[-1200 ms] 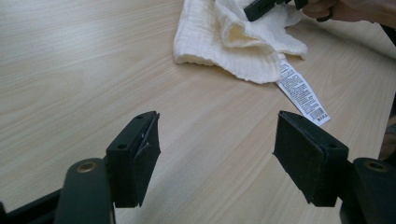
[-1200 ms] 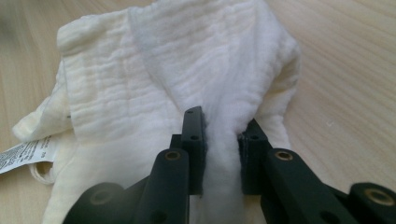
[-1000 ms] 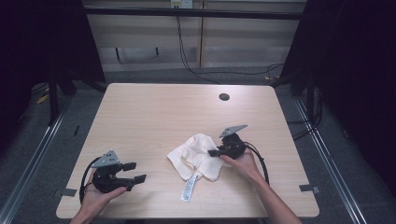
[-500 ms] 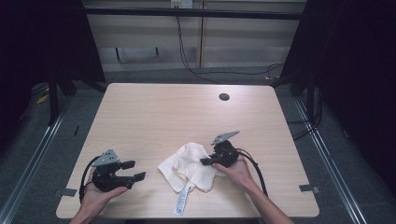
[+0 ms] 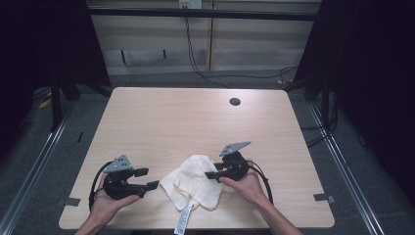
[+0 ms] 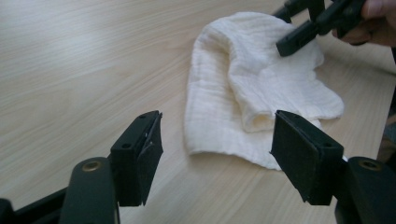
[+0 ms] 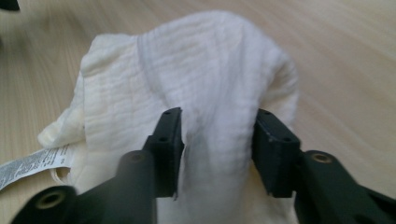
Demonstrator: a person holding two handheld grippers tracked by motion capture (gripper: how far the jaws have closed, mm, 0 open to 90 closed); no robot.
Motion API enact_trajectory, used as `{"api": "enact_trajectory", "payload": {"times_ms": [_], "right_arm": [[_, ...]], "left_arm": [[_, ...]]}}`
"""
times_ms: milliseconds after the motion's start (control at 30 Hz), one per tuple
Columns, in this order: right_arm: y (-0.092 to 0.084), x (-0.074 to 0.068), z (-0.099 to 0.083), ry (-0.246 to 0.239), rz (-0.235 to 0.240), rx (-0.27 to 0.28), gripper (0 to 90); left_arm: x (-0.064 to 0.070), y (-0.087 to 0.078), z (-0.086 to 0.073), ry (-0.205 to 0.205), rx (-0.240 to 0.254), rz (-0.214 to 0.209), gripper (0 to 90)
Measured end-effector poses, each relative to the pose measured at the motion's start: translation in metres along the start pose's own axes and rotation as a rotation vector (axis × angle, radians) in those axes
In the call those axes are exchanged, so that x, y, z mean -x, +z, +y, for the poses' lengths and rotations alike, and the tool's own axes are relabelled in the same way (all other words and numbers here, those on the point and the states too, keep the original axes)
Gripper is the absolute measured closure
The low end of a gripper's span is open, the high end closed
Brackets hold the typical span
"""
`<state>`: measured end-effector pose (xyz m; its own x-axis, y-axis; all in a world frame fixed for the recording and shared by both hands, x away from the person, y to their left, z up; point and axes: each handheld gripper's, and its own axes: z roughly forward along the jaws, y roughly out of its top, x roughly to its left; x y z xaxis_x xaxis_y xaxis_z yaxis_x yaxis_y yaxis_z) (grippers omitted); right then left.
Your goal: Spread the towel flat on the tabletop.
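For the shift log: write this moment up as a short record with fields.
Item: crumpled white cotton cloth with a printed label at its near edge
Surface: light wooden table
Right gripper: jaws just opened, a raised fold of the cloth between them, pads not pressing
Left gripper: open, nothing between the jaws, short of the cloth's near edge
Elsewhere: dark round hole near the table's far edge
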<state>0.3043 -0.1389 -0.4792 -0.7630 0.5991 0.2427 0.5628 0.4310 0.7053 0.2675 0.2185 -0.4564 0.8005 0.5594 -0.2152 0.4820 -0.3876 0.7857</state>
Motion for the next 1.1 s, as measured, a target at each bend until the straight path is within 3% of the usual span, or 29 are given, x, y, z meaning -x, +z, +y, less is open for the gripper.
{"api": "enact_trajectory", "payload": {"times_ms": [33, 100, 133, 167, 200, 267, 300, 333, 467, 500, 533, 567, 633, 667, 767, 800, 833, 900, 1033, 1100], "right_arm": [[-0.009, 0.003, 0.001, 0.020, -0.013, 0.005, 41.6], [-0.014, 0.005, 0.000, 0.015, -0.021, 0.016, 41.3], [-0.029, 0.007, -0.003, 0.024, -0.035, 0.048, 39.7], [-0.029, 0.007, -0.003, 0.024, -0.035, 0.048, 39.7], [-0.042, 0.007, -0.007, 0.027, -0.048, 0.064, 40.0], [-0.047, 0.007, -0.011, 0.025, -0.052, 0.079, 40.1], [-0.059, 0.003, -0.019, 0.033, -0.050, 0.095, 41.0], [-0.063, 0.002, -0.023, 0.032, -0.052, 0.103, 41.2], [-0.074, -0.001, -0.038, 0.044, -0.055, 0.109, 42.3], [-0.079, 0.000, -0.046, 0.049, -0.065, 0.112, 42.7], [-0.081, 0.002, -0.052, 0.052, -0.074, 0.120, 42.6], [-0.083, 0.003, -0.055, 0.061, -0.078, 0.126, 42.6], [-0.085, 0.008, -0.060, 0.075, -0.077, 0.133, 42.8], [-0.086, 0.008, -0.062, 0.078, -0.079, 0.137, 43.3], [-0.087, 0.010, -0.064, 0.084, -0.081, 0.145, 42.5], [-0.087, 0.010, -0.064, 0.082, -0.082, 0.146, 42.5], [-0.086, 0.010, -0.064, 0.075, -0.081, 0.148, 42.5], [-0.084, 0.009, -0.064, 0.074, -0.081, 0.140, 42.2], [-0.082, 0.008, -0.065, 0.067, -0.080, 0.124, 42.1], [-0.081, 0.009, -0.066, 0.071, -0.078, 0.123, 42.6]], "left_arm": [[0.007, 0.005, 0.004, 0.022, -0.017, -0.046, 38.9], [0.012, 0.009, 0.007, 0.042, -0.019, -0.055, 42.9], [0.022, 0.018, 0.013, 0.064, -0.036, -0.085, 43.4], [0.022, 0.018, 0.013, 0.064, -0.036, -0.085, 46.3], [0.031, 0.028, 0.021, 0.075, -0.027, -0.123, 48.1], [0.034, 0.032, 0.026, 0.071, -0.014, -0.137, 52.6], [0.042, 0.039, 0.034, 0.119, -0.013, -0.153, 55.6], [0.047, 0.044, 0.039, 0.140, -0.018, -0.160, 57.7], [0.056, 0.060, 0.049, 0.160, -0.036, -0.198, 62.4], [0.065, 0.078, 0.052, 0.176, -0.079, -0.225, 62.7], [0.068, 0.084, 0.052, 0.177, -0.086, -0.243, 62.8], [0.072, 0.092, 0.050, 0.155, -0.088, -0.293, 63.0], [0.075, 0.099, 0.047, 0.152, -0.084, -0.311, 63.3], [0.083, 0.109, 0.045, 0.193, -0.132, -0.317, 64.2], [0.089, 0.113, 0.045, 0.219, -0.141, -0.334, 67.0], [0.089, 0.113, 0.045, 0.219, -0.141, -0.334, 68.7], [0.093, 0.120, 0.039, 0.253, -0.165, -0.312, 69.2], [0.094, 0.125, 0.033, 0.260, -0.184, -0.306, 68.8], [0.097, 0.128, 0.029, 0.272, -0.202, -0.308, 67.4], [0.100, 0.132, 0.027, 0.305, -0.221, -0.312, 64.4]]}}
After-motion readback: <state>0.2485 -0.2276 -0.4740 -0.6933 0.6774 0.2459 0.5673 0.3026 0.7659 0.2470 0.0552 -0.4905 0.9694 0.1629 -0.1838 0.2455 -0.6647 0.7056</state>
